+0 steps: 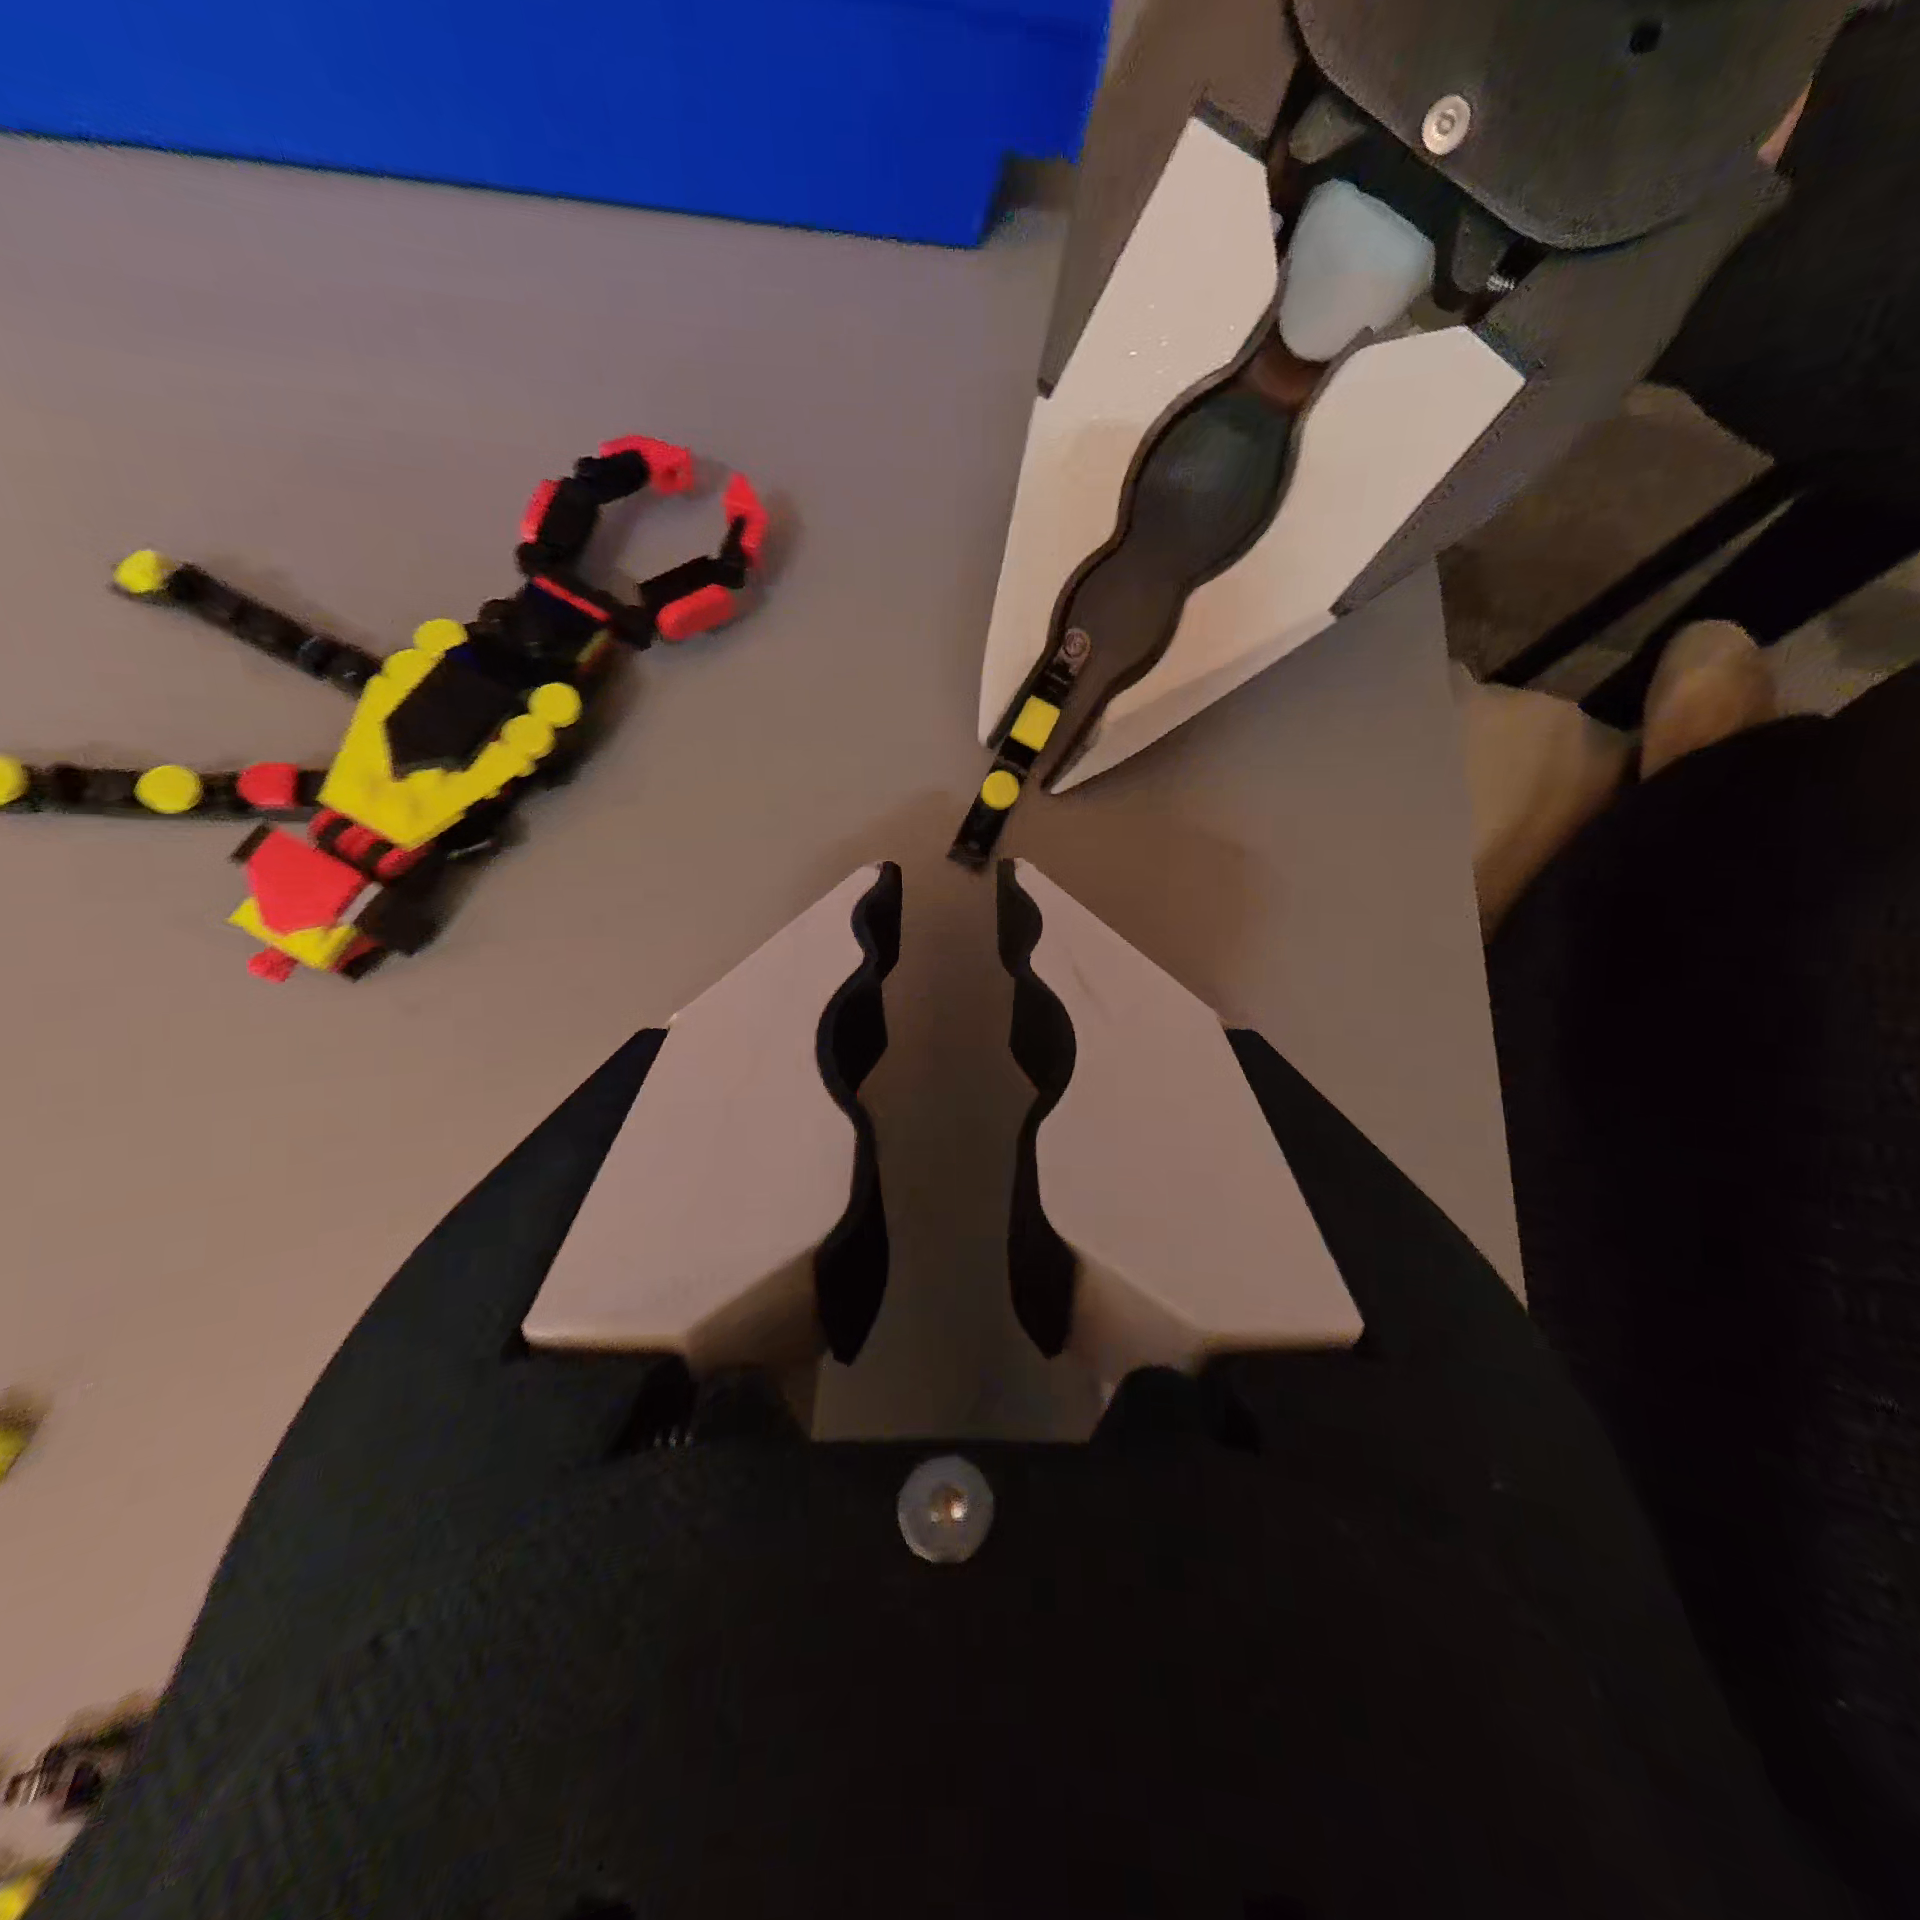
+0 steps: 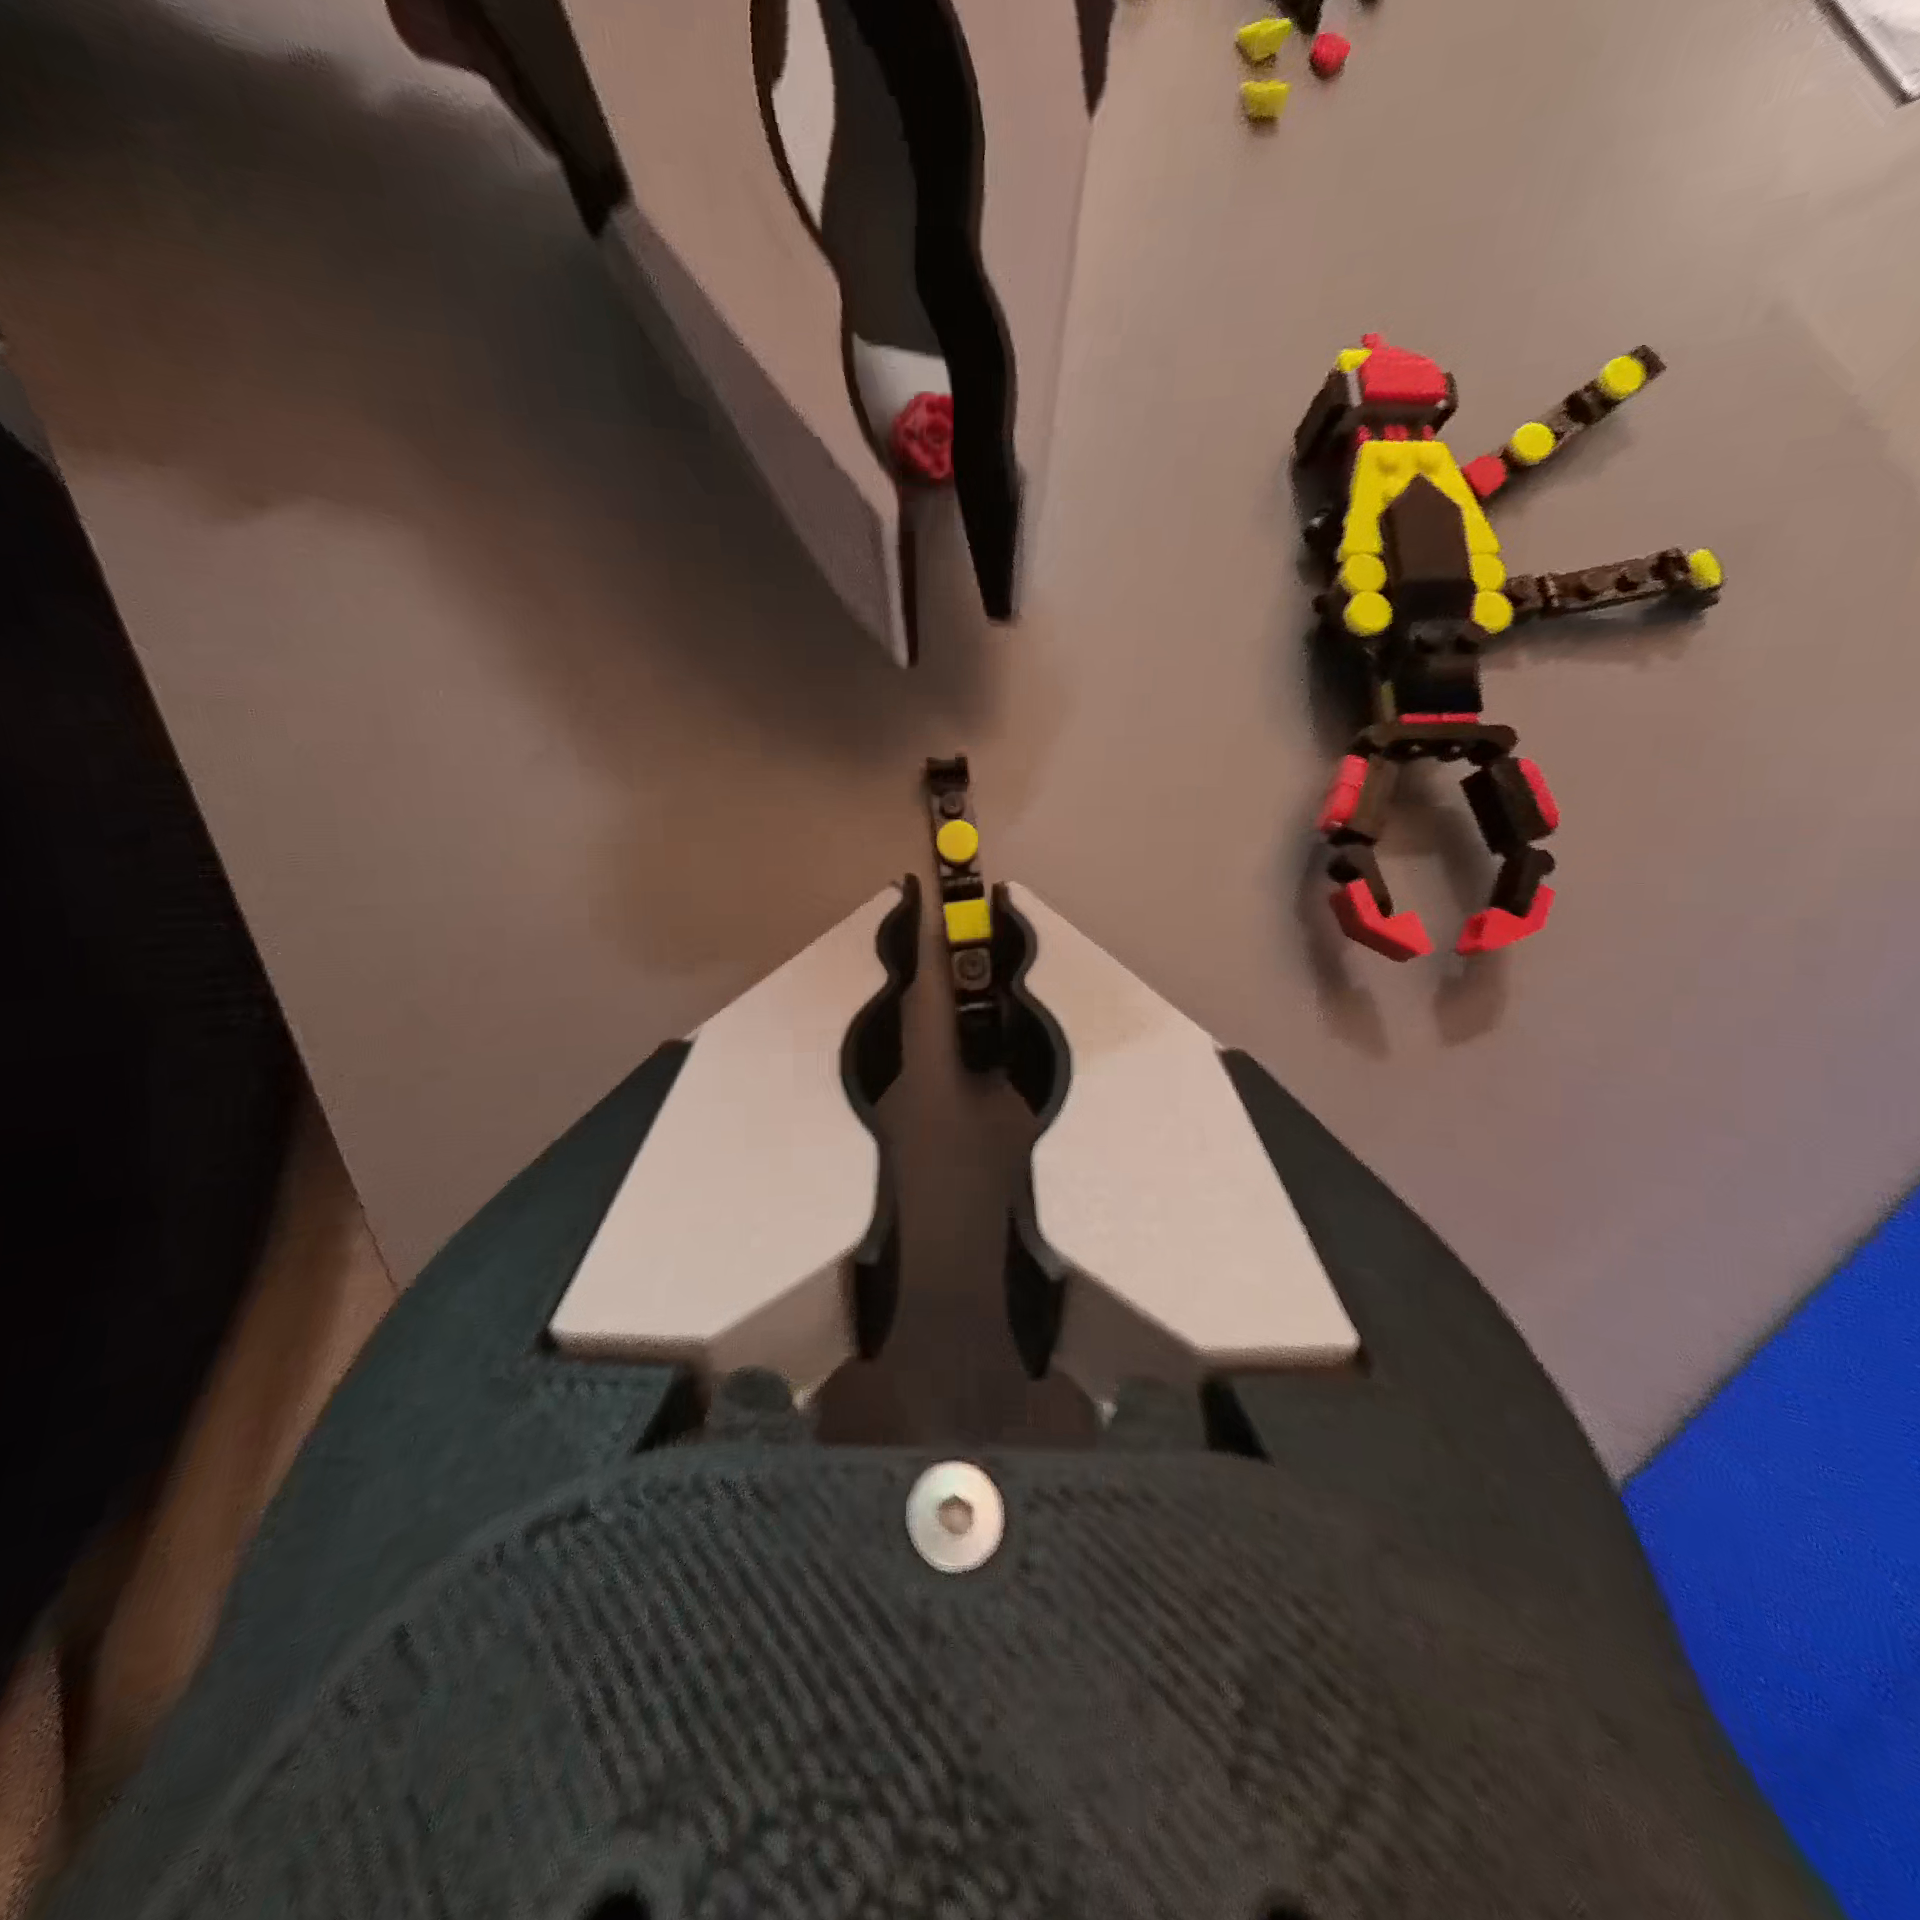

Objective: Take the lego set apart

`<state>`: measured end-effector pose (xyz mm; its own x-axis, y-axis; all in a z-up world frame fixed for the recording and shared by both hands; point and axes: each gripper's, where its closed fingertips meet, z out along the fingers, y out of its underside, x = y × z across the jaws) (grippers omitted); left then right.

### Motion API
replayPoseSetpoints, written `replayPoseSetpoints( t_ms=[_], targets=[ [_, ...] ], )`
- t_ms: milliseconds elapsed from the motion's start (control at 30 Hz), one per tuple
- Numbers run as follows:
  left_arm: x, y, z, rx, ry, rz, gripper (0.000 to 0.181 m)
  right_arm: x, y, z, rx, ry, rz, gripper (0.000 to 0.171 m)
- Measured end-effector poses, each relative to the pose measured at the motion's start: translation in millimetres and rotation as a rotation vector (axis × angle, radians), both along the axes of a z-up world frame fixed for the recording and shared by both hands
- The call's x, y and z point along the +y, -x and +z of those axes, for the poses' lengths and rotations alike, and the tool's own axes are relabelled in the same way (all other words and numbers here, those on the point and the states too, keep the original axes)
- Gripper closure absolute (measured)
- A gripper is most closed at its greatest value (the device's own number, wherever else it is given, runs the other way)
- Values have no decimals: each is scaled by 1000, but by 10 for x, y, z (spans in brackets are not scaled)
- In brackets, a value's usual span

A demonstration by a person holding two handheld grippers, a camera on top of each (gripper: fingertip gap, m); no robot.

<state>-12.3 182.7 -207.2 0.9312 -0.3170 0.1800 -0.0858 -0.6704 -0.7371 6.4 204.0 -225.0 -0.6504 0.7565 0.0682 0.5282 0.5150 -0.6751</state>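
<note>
My right gripper (image 2: pixel 956 883) is shut on a thin black lego strip (image 2: pixel 956 840) with a round and a square yellow tile, and the strip sticks out past its tips. The left wrist view shows this gripper (image 1: pixel 1023 769) and strip (image 1: pixel 1000 790) just ahead of my left gripper (image 1: pixel 945 871). My left gripper's jaws stand a little apart. The right wrist view shows a small red piece (image 2: pixel 923 436) between the left gripper's fingers (image 2: pixel 966 436); its own view does not show it. The yellow, red and black scorpion-like model (image 1: pixel 447 727) (image 2: pixel 1413 540) lies flat on the grey table.
A blue bin (image 1: pixel 520 94) (image 2: pixel 1787 1558) stands at the table's far side. Loose yellow and red pieces (image 2: pixel 1262 42) lie beyond the model, and more (image 1: pixel 10 1439) lie at the left edge. The table edge (image 1: pixel 1475 935) and a person's dark clothing (image 1: pixel 1714 1143) are at the right.
</note>
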Motion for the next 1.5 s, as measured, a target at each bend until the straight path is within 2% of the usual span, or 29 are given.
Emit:
replayPoseSetpoints(
  t_ms=[33,100,167,300,400,500,600,733,1033,1267,1500],
  targets=[
    [3,-49,-25,17,6,-20,163,-33,5,6,6,3,8,162],
    [-5,-117,-84,67,15,-57,170,-137,7,22,4,34,28,164],
    [-8,-128,-139,135,13,-75,168,-249,1,27,-10,65,46,161],
    [4,-176,-127,142,-11,-97,167,-223,-77,2,-22,34,72,129],
    [-2,-208,-148,138,-3,-110,162,-88,-145,99,-15,52,39,126],
    [43,-274,-149,132,-13,-121,154,-83,-133,207,30,89,23,130],
    [99,-353,-198,123,3,-139,145,-77,-110,125,30,40,32,137],
    [103,-379,-193,84,17,-132,174,-85,-97,48,13,43,29,150],
    [86,-348,-195,78,21,-128,174,-155,-92,76,34,45,60,157],
    [-19,-447,-195,53,29,-221,174,-248,-178,28,-8,73,120,163],
    [-48,-460,-190,25,43,-229,175,-289,-180,52,-24,140,120,164]
  ],
)
